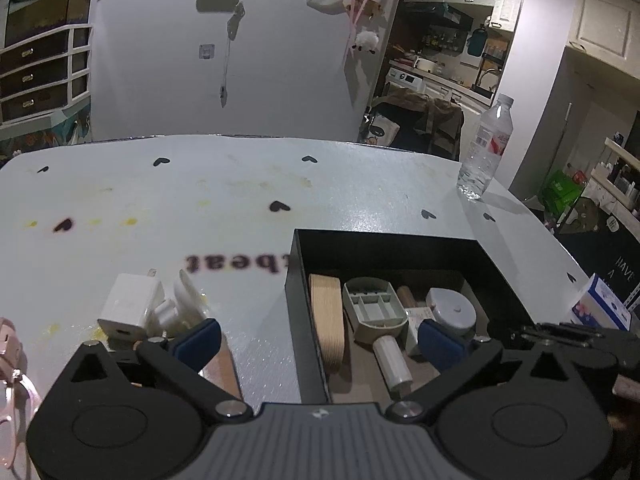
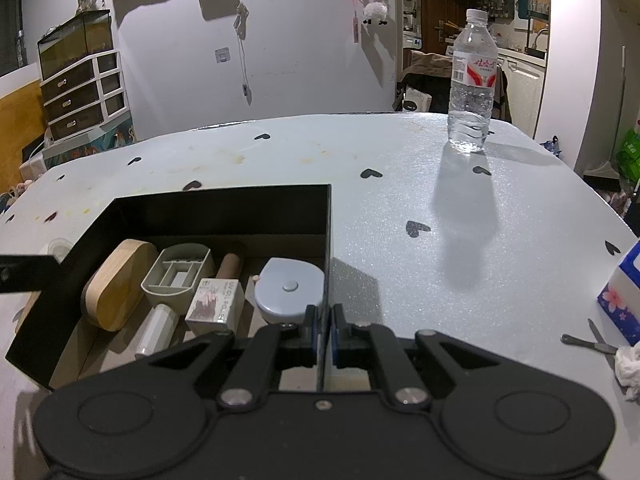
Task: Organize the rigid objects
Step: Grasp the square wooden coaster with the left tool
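A black open box point(image 1: 384, 248) sits on the white heart-print table point(image 1: 160, 208). Inside lie a wooden oval block point(image 1: 326, 320), a grey-green roller with a white handle point(image 1: 374, 306), a round grey tape measure point(image 1: 452, 308) and a small gel-polish carton point(image 2: 216, 306). My left gripper point(image 1: 318, 340) is open wide, straddling the box's left wall with nothing pressed between the pads. A white charger point(image 1: 128, 308) and a white plug piece point(image 1: 180, 300) lie on the table just left of it. My right gripper point(image 2: 326, 332) is shut on the box's right wall point(image 2: 329, 240).
A water bottle point(image 2: 472, 80) stands at the far right of the table. A tissue pack point(image 2: 624, 288), a small metal tool point(image 2: 588, 342) and a crumpled tissue point(image 2: 630, 364) lie at the right edge. Something pink point(image 1: 8, 340) lies at the left edge.
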`<state>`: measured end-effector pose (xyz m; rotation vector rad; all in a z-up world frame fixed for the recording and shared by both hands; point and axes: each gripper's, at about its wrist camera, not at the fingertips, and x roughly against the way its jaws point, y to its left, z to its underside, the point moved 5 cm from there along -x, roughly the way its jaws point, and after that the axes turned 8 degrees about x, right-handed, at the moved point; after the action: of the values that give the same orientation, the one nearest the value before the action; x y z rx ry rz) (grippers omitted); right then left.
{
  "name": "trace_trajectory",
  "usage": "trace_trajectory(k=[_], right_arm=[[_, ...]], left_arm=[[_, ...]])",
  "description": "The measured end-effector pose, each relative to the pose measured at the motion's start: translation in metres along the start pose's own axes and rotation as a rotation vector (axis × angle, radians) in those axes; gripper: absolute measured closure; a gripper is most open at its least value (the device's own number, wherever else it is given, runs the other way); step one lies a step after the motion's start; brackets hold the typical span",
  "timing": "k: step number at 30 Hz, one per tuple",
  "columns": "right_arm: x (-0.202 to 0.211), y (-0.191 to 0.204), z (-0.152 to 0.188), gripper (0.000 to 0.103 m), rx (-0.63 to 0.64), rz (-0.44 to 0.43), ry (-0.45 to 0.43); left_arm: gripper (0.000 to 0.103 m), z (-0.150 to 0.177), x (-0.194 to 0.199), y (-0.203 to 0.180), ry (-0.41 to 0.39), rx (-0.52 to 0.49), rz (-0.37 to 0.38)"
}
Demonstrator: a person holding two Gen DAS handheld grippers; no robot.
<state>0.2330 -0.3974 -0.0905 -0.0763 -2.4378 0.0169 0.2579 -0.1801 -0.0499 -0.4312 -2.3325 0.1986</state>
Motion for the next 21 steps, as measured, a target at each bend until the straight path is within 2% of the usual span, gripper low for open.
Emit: trace_trajectory(k=[12, 16, 21], right_arm=[[0.0, -0.001, 0.0, 0.097, 0.0, 0.0, 0.0], [0.0, -0.001, 0.001, 0.096, 0.002, 0.004, 0.001], [0.0, -0.001, 0.001, 0.096, 0.003, 0.005, 0.0]], left_arm=[[0.0, 0.027, 0.021, 0.018, -0.019, -0.034, -0.036], [0.0, 0.036, 0.025, 0.031, -0.023, -0.013, -0.056], [0.0, 0.04, 0.032, 0.049, -0.051, 0.056, -0.031]])
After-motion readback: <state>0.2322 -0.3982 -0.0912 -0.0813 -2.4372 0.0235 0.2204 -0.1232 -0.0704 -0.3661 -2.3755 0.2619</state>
